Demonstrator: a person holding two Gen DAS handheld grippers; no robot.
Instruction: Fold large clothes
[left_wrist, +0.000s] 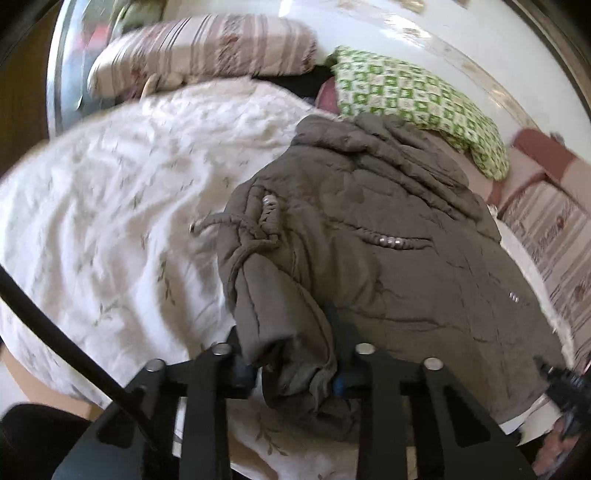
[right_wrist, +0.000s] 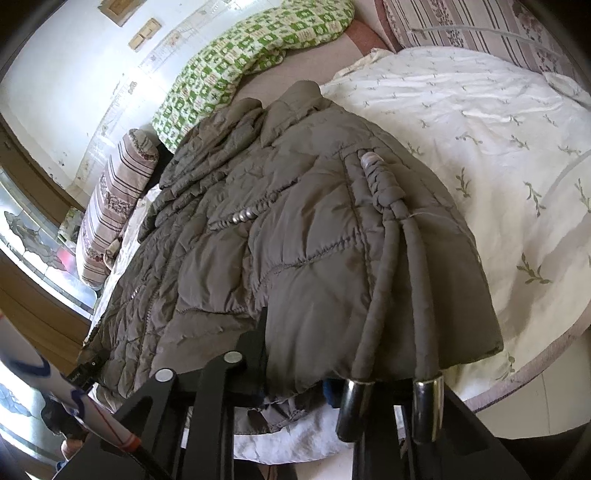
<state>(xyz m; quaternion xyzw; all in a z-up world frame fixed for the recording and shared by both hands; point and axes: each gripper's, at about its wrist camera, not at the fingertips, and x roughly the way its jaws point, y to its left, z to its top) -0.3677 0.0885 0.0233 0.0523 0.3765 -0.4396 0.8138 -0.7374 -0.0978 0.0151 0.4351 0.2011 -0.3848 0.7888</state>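
Observation:
A brown-grey quilted jacket (left_wrist: 369, 240) (right_wrist: 277, 221) lies spread on a bed, collar at the far end. In the left wrist view my left gripper (left_wrist: 293, 373) is shut on a bunched fold of its near hem, the cloth squeezed between the blue pads (left_wrist: 338, 386). In the right wrist view the hem drapes over my right gripper (right_wrist: 295, 354) and hides its fingertips. The jaws stand narrow with fabric pinched between them. Two drawcords (right_wrist: 388, 295) with metal tips hang over the right finger.
A white flowered duvet (left_wrist: 110, 203) (right_wrist: 480, 147) covers the bed under the jacket. A green checked pillow (left_wrist: 417, 99) (right_wrist: 240, 62) and a striped bolster (left_wrist: 207, 51) (right_wrist: 114, 206) lie beyond it by the wall. The bed's near edge (right_wrist: 535, 373) runs just below my grippers.

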